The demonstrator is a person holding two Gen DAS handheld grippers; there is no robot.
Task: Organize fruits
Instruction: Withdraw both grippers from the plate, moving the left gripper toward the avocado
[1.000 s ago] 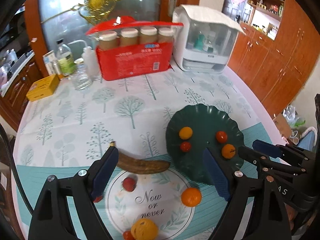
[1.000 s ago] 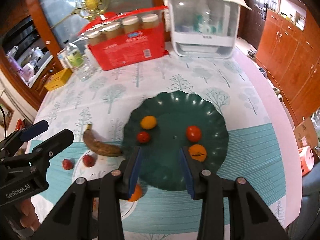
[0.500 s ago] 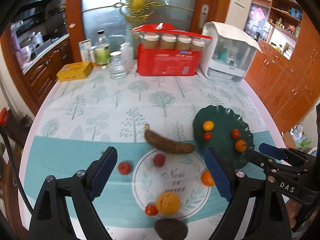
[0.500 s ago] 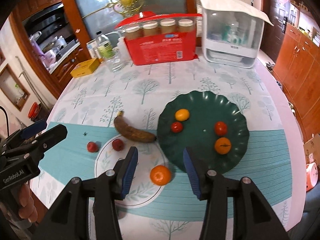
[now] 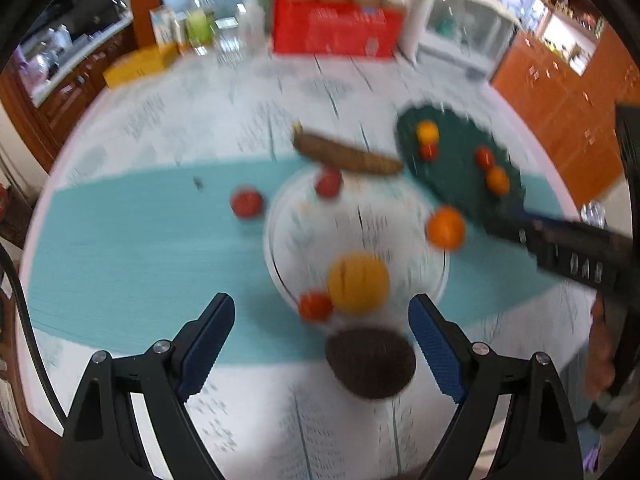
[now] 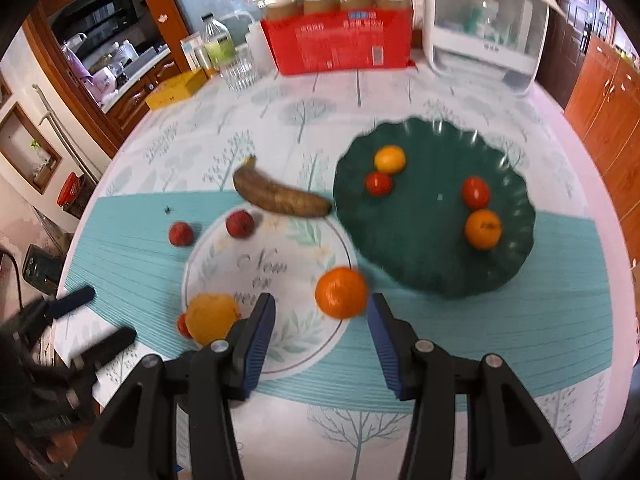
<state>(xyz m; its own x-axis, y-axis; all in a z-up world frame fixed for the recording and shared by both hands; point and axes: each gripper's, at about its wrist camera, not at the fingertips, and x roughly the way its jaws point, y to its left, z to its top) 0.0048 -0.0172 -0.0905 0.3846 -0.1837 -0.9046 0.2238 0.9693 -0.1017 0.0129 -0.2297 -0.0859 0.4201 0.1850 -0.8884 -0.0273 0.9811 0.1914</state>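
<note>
My left gripper is open wide above the near part of the round white mat. Just beyond its tips lie a yellow-orange fruit and a small red fruit; a dark brown round fruit lies between its fingers, untouched. My right gripper is open, with the loose orange just ahead between its tips, pads clear of it. A brown banana and two red fruits lie to the left of the green plate, which holds several fruits.
At the back of the table stand a red box of jars, a white appliance, a glass and a yellow box. Wooden cabinets stand beyond the table's right edge. The left gripper shows at the lower left of the right wrist view.
Both grippers have drawn back toward the near side and sunk lower. The right one left the plate for the loose orange and widened its jaws. The left wrist view is now blurred.
</note>
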